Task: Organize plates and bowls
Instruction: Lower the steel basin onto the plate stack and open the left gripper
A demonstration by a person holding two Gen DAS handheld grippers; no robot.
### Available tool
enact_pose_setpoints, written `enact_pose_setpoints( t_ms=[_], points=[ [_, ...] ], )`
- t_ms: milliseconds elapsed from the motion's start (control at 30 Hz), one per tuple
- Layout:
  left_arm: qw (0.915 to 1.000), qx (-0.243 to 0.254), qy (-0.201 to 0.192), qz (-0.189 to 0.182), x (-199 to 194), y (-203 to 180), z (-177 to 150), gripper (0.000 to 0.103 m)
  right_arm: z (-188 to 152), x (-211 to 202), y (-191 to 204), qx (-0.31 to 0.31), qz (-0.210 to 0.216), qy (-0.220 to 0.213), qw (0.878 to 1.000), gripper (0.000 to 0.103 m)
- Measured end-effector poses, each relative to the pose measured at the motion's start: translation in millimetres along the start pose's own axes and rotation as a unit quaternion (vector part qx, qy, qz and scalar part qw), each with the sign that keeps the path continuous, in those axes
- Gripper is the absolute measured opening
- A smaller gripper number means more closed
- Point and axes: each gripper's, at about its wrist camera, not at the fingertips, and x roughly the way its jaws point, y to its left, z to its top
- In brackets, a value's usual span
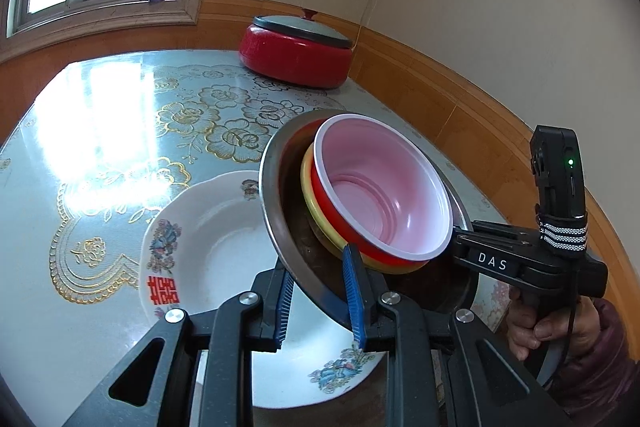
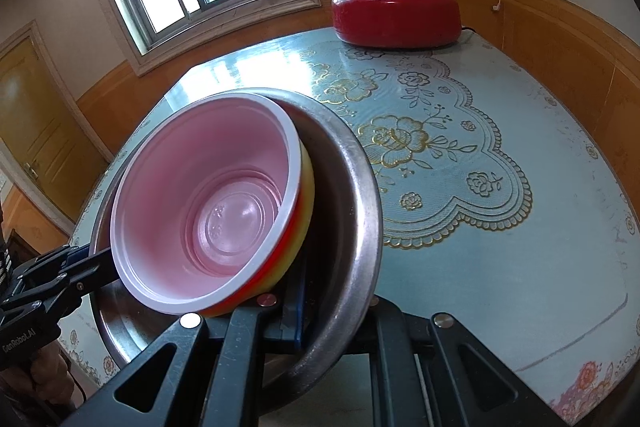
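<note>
Above floral table [image 2: 480,247], steel basin [image 1: 276,227] with nested bowls [image 1: 380,187], rim clamped between both grippers' jaws.

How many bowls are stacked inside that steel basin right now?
2 visible: a red bowl with a pink inside, nested in a yellow bowl, both tilted inside the steel basin held over the white plate. More could be hidden beneath.

The left gripper [image 1: 320,297] has its blue-padded fingers [image 1: 353,291] clamped on the near rim of the tilted steel basin [image 1: 276,219]. The right gripper [image 2: 320,307] pinches the same basin's opposite rim, its handle gripped by the person's right hand [image 1: 556,327].
</note>
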Motion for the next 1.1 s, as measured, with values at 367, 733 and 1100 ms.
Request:
enact_pose_setpoints(
  t_ms=[367,733,1100],
  points=[
    [0.9997,0.005,0.02,-0.011,-19,49,-6,0.024,-9,12,49,0.0,-0.003,0.0,1.0,0.01],
    [0.9989,-0.023,0.04,0.006,-14,60,-16,0.024,-8,34,53,-0.01,0.0,0.038,0.999,0.011],
    [0.995,-0.062,0.058,0.051,2,66,-18,0.023,-2,49,44,-0.028,0.04,0.059,0.997,0.015]
  ],
)
